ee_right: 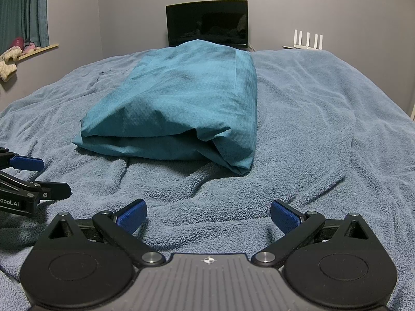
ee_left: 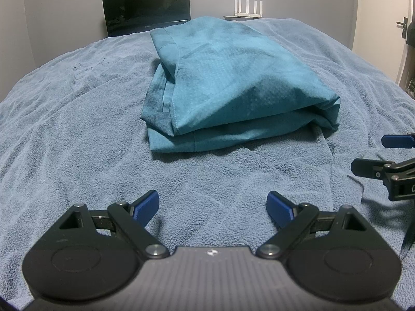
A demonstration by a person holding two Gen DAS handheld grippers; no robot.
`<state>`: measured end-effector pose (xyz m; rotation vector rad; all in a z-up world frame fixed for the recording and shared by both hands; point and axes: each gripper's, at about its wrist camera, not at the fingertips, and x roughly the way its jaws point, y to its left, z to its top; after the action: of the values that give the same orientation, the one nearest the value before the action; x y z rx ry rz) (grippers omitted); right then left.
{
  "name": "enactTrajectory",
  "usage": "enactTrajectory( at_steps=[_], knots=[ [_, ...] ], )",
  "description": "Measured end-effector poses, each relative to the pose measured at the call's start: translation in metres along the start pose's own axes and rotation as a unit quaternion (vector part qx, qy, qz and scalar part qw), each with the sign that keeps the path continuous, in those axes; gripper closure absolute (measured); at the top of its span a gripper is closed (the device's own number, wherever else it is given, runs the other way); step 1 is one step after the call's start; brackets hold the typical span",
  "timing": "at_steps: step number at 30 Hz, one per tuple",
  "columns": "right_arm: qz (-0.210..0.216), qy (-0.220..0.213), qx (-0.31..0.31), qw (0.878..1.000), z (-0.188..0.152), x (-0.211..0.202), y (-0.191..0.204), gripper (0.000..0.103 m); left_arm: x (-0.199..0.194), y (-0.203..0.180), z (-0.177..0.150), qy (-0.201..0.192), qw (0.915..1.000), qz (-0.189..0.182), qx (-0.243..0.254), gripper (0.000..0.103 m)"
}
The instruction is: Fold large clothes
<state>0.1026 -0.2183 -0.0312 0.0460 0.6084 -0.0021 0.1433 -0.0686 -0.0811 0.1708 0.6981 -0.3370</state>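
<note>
A teal garment (ee_left: 228,85) lies folded into a thick, layered bundle on the blue-grey fleece blanket (ee_left: 77,129) that covers the bed. It sits ahead of both pairs of jaws, well apart from them, with its open layered edge turned toward them. The left gripper (ee_left: 212,207) hovers low over the blanket with its jaws spread wide and nothing between the blue pads; the bundle lies straight ahead of it. The right gripper (ee_right: 208,213) is also spread wide and empty, with the bundle ahead and slightly to its left. The two grippers sit side by side, near each other. Beyond the bundle, a dark monitor (ee_right: 207,23) stands against the wall, with a white router (ee_right: 307,40) to its right.
</note>
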Motion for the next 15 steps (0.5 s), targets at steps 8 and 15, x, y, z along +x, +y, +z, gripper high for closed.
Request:
enactTrajectory(
  at_steps=[8,15],
  knots=[
    [0.000,0.000,0.000,1.000,0.0001,-0.0001,-0.0003,0.000,-0.0004,-0.0009,-0.0001,0.001,0.9999,0.003,0.010,0.012],
    [0.000,0.000,0.000,1.000,0.0002,-0.0002,-0.0005,0.000,-0.0012,0.0012,-0.0004,0.003,0.9999,0.001,0.012,0.011]
  ],
)
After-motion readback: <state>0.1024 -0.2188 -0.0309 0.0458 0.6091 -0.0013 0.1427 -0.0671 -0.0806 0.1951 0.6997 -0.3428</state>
